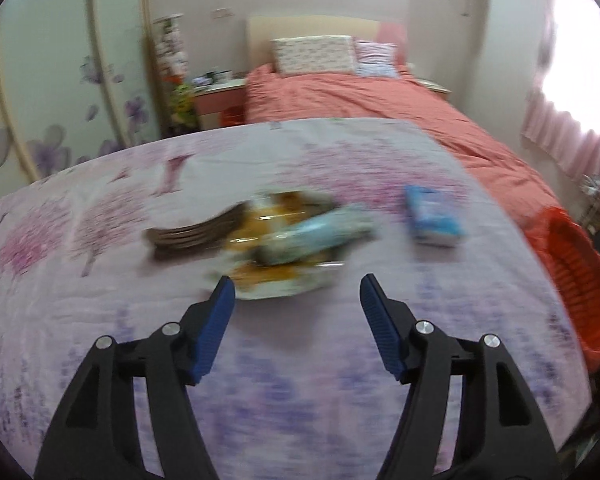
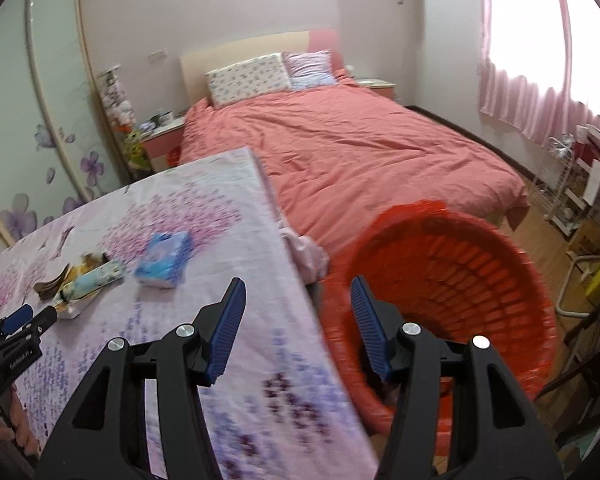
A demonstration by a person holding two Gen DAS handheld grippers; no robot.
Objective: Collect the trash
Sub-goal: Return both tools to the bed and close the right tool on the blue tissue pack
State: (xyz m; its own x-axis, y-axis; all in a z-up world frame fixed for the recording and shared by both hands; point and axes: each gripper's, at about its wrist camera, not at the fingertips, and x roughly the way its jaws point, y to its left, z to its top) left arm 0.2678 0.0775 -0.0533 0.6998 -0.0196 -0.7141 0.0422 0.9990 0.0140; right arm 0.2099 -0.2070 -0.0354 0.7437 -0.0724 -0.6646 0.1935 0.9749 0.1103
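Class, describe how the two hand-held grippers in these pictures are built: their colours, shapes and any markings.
Both the left gripper and the right gripper have two black plastic arms with slot-shaped cut-outs and round silver pivot bolts. Each arm ends in a tapering finger faced with a blue ribbed pad. In the right wrist view, the left gripper's body carries small white lettering, too small to read. No cables or sleeves show.

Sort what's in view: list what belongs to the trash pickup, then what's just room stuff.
For the job:
- pile of wrappers on the covered table
- blue packet beside the pile, possibly trash
- red basket off the table's edge
- left gripper, right gripper, fingers apart, nothing held

Just lying about:
- bed
- pillows
- nightstand
- curtains
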